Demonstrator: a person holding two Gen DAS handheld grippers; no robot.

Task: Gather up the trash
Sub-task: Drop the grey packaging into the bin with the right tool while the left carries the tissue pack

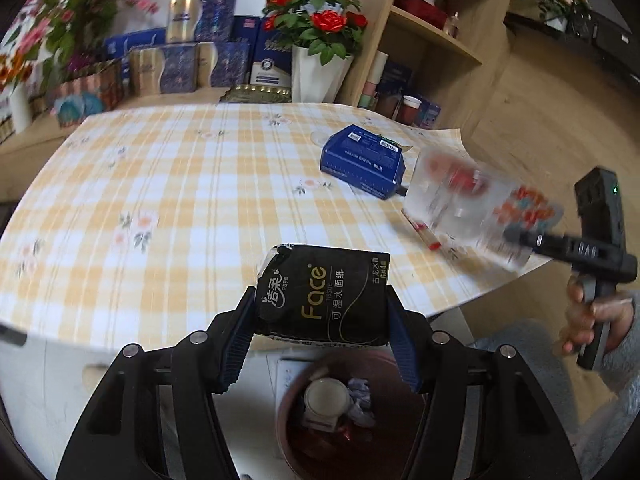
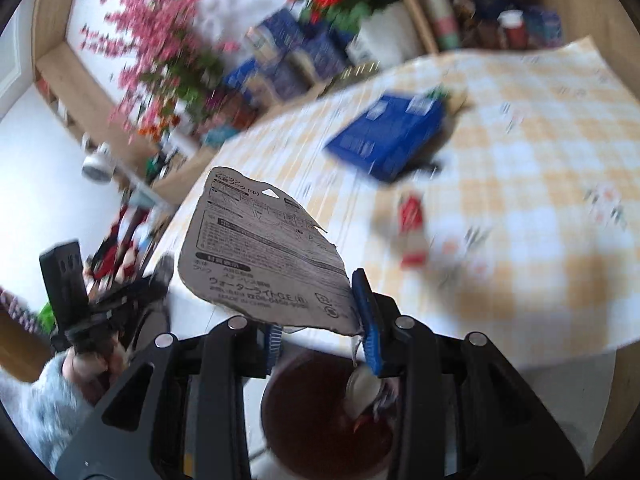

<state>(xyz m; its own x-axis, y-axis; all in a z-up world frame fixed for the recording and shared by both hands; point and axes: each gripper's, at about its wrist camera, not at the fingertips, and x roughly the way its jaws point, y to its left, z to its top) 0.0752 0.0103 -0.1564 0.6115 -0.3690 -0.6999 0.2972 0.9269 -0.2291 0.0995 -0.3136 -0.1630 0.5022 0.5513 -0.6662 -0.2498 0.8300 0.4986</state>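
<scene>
My left gripper [image 1: 320, 300] is shut on a black tissue pack [image 1: 324, 292] printed "Face", held just past the table's near edge. Below it stands a dark red bin [image 1: 296, 432] with a white cup and crumpled paper inside. My right gripper [image 2: 320, 328] is shut on a blister package [image 2: 268, 256], whose grey printed card back faces the camera. It hangs above the same bin [image 2: 304, 424]. The left wrist view shows that package [image 1: 472, 204] blurred, at the tip of the right gripper [image 1: 524, 238]. A blue box [image 1: 362, 160] and a small red-and-white item [image 2: 412, 232] lie on the table.
The table wears a yellow checked cloth [image 1: 160, 200]. Behind it are blue boxes, a white pot of red roses [image 1: 320, 68] and pink flowers. A wooden shelf unit [image 1: 432, 40] stands at the right. A hand in a grey sleeve [image 1: 600, 320] holds the right gripper.
</scene>
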